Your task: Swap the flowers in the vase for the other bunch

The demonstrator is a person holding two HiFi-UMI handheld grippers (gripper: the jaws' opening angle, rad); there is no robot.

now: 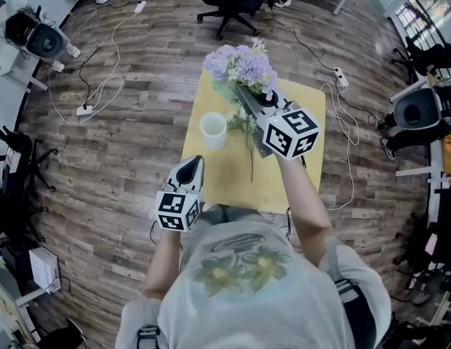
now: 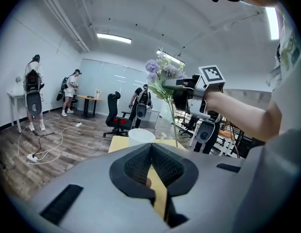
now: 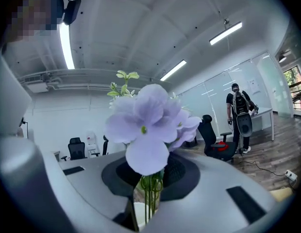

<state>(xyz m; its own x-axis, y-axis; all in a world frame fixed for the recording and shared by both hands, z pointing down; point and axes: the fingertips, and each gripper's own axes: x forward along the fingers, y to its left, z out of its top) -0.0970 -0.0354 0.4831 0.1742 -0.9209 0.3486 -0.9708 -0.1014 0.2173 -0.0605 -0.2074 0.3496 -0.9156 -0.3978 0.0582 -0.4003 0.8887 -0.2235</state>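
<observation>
Purple flowers (image 1: 240, 67): pinched by stems in right gripper (image 1: 246, 97), held aloft at upper centre, just beside white vase (image 1: 212, 131) on yellow table (image 1: 284, 187), likely to clear its rim. Idle left gripper (image 1: 190, 167): jaws together, empty, parked lower left.

Lilac bunch (image 1: 244, 67) aloft; vase (image 1: 213, 129) (apparently upright).

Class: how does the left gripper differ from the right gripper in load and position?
The left gripper is empty; the right gripper grips the stems of the purple flowers. The left gripper sits low at the table's near left corner; the right gripper is held up over the table. Both are shut.
</observation>
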